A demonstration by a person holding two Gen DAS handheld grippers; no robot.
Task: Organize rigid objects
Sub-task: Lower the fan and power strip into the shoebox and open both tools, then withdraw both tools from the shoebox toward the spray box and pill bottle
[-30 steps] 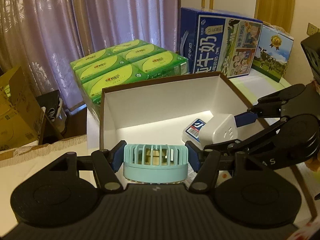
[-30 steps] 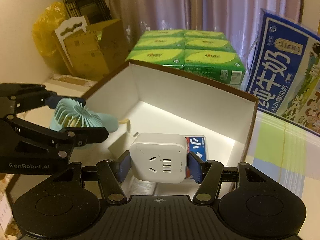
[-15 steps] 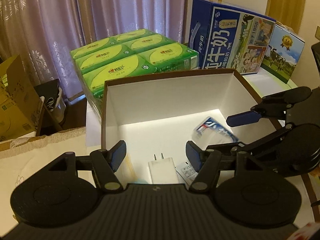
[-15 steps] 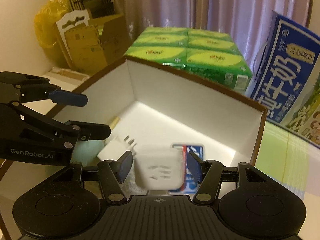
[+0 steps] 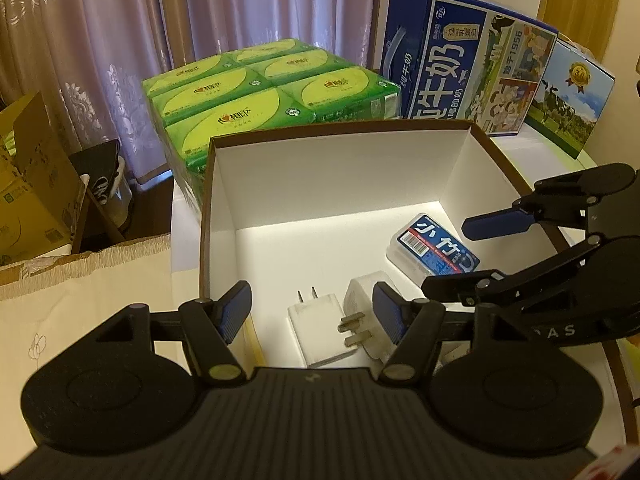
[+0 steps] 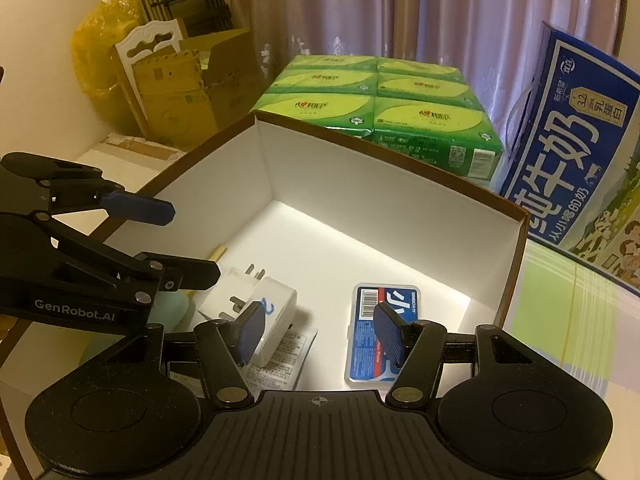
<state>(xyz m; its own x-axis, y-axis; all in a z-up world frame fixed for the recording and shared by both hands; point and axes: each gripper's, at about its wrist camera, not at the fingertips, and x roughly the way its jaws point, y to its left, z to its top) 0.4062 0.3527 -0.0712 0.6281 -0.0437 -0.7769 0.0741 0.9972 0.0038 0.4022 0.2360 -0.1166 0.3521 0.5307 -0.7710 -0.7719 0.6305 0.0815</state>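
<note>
An open box (image 5: 340,130) with white walls and a brown rim holds a white two-prong charger (image 5: 320,332), a white socket adapter (image 5: 366,320) lying on its side and a clear case with a blue label (image 5: 432,252). My left gripper (image 5: 312,314) hangs open over the box's near end with nothing between its blue pads. In the right wrist view my right gripper (image 6: 320,328) is open too, above the adapter (image 6: 276,312) and the case (image 6: 368,308). A teal fan (image 6: 172,308) lies in the box (image 6: 384,168), partly hidden under the left gripper (image 6: 172,242).
Green tissue packs (image 5: 272,92) stand behind the box, and a tall blue milk carton (image 5: 460,64) at the back right. Cardboard boxes (image 5: 28,200) and curtains fill the left and back. A printed leaflet (image 6: 284,352) lies on the box floor.
The left gripper has let go of the teal fan and the right has let go of the white adapter. Both things now lie in the box, and both grippers stand empty.
</note>
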